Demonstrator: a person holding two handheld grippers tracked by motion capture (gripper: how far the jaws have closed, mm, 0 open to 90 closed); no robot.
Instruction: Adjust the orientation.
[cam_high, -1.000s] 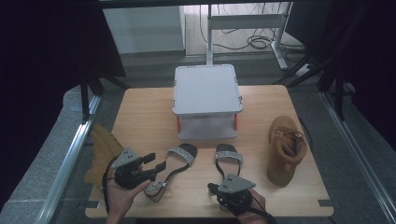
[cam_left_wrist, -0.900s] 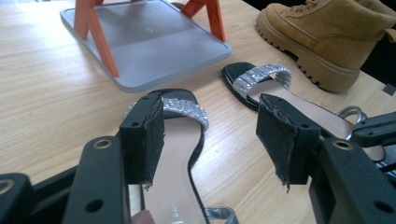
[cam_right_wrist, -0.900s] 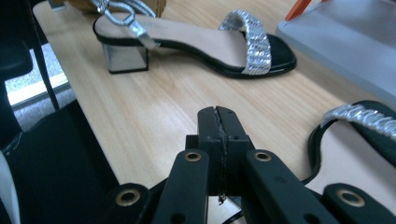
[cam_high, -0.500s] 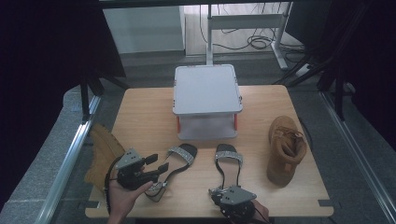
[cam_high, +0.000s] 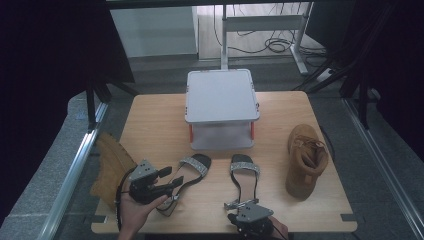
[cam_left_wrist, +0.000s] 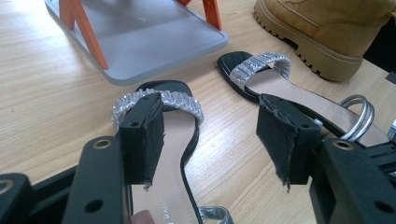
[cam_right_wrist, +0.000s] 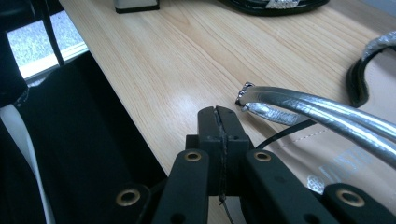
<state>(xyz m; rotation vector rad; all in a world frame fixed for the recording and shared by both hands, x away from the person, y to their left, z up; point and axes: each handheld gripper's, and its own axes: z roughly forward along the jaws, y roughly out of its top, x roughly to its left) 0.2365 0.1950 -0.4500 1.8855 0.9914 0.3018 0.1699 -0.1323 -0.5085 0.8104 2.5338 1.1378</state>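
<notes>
Two black sandals with glittery silver straps lie side by side on the wooden table (cam_high: 150, 125). My left gripper (cam_high: 169, 179) is open at the heel end of the left sandal (cam_high: 192, 167). In the left gripper view its jaws (cam_left_wrist: 212, 140) straddle that sandal (cam_left_wrist: 161, 100) without touching it. My right gripper (cam_high: 241, 218) sits at the table's front edge, by the heel of the right sandal (cam_high: 245, 175). Its jaws (cam_right_wrist: 218, 112) are shut with nothing in them, and the silver ankle strap (cam_right_wrist: 317, 112) ends just beside their tip.
A grey two-level stand (cam_high: 221, 97) with orange legs stands at the middle back. A tan boot (cam_high: 305, 160) lies on the right side of the table. Another tan boot (cam_high: 111, 165) leans off the table's left edge. Beyond the table lie floor and cables.
My right gripper has sunk and drawn back toward the table's front edge. The left gripper and both sandals have stayed where they were.
</notes>
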